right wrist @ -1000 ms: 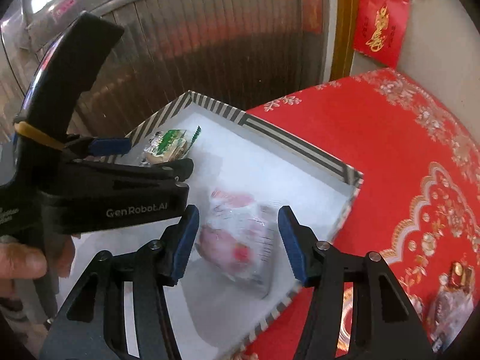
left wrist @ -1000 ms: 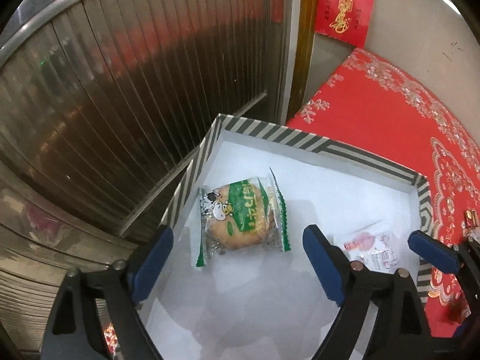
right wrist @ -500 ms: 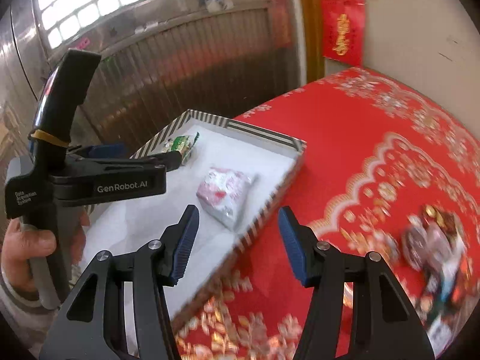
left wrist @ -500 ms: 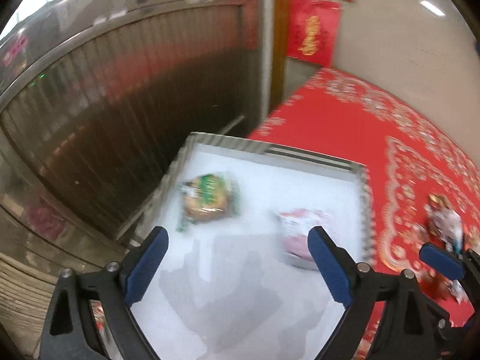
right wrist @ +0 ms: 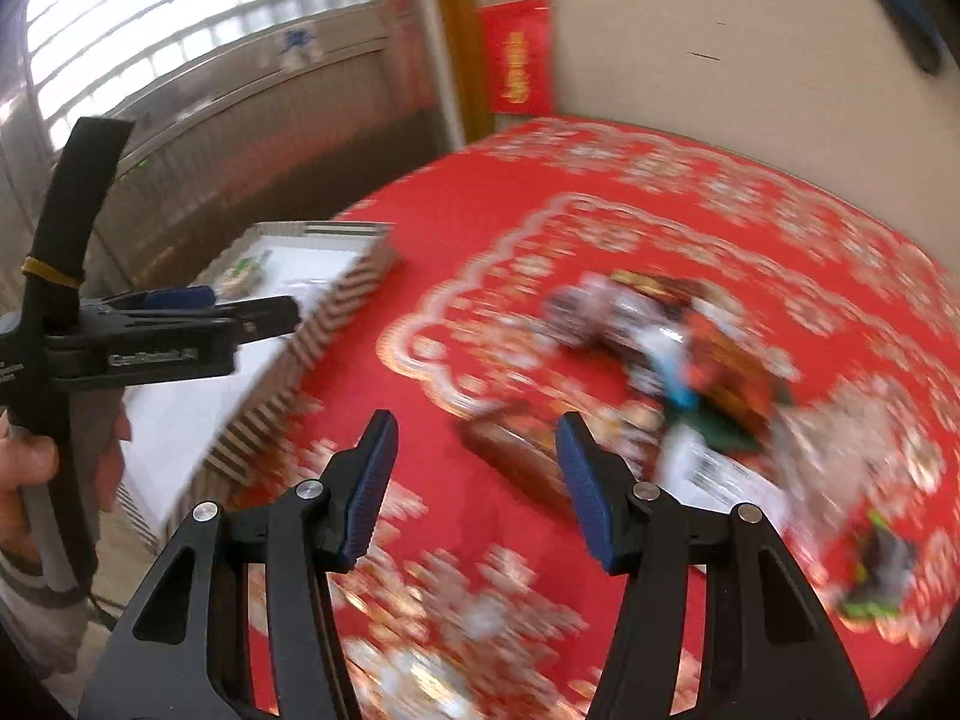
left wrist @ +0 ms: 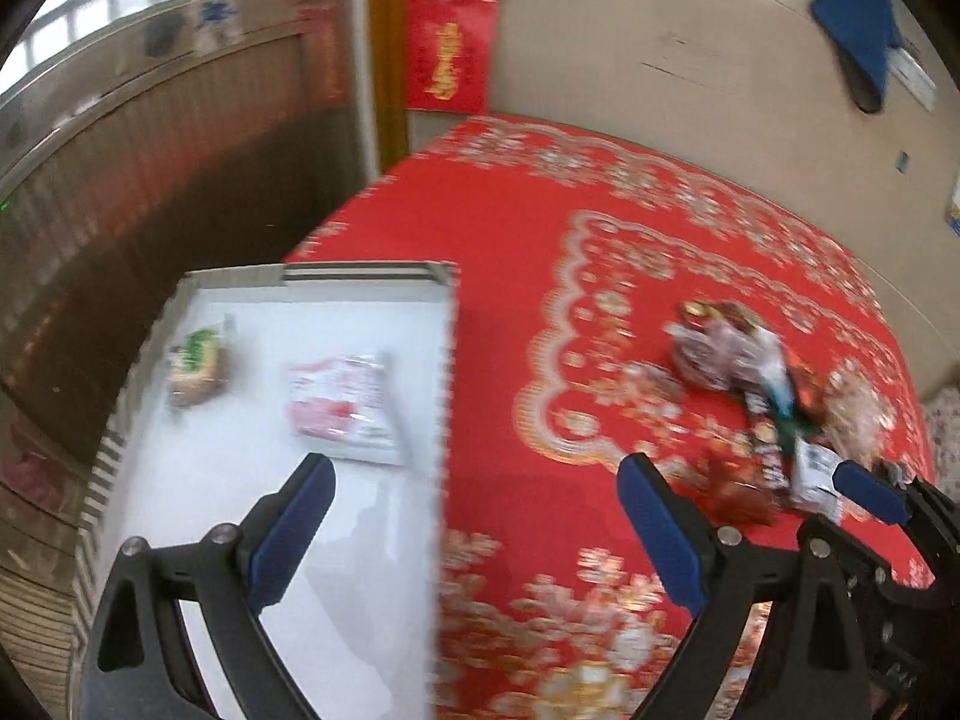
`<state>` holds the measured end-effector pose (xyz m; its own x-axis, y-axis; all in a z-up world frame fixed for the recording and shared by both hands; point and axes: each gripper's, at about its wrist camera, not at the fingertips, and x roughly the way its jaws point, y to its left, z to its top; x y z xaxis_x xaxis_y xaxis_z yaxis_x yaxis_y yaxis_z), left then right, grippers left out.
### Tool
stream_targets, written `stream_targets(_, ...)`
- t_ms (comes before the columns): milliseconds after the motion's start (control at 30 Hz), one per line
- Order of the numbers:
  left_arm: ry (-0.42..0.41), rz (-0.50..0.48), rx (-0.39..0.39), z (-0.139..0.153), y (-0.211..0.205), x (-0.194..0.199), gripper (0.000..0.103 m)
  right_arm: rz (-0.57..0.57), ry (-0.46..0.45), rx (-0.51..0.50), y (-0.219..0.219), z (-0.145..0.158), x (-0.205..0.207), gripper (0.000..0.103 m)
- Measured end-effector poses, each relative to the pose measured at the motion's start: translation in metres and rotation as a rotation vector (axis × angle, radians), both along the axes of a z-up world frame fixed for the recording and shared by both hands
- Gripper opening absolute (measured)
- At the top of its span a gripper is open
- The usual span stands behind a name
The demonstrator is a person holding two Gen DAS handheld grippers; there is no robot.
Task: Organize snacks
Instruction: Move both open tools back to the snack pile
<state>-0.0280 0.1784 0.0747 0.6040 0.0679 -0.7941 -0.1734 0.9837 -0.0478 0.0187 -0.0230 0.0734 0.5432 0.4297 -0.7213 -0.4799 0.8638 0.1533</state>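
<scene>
Two packets lie in the striped tray (left wrist: 444,324); a snack pile (right wrist: 678,348) remains on the cloth, both grippers gaping, empty.

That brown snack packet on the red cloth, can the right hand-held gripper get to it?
Probably yes. The right hand-held gripper is empty with its jaws apart, and the brown packet lies right ahead of it on the red tablecloth, with nothing in between. The blurry snack pile crowds its far side, though.
</scene>
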Motion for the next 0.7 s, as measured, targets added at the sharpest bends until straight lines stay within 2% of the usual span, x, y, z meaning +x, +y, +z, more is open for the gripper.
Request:
stream_targets(200,0.030,-0.086,-0.006,-0.010,-0.047,0.006,0.096,-0.104,0.034,0.017,-0.057,-0.010,-0.004,0.055)
stream_targets(433,0.070,-0.122,-0.009,-0.026,-0.086,0.017,0.096,-0.147,0.051,0.010,-0.089,-0.022,-0.018,0.055)
stream_targets(700,0.141,-0.074,-0.165,-0.049,-0.098,0.012,0.096,-0.167,0.048,0.042,-0.113,-0.022,-0.022,0.055)
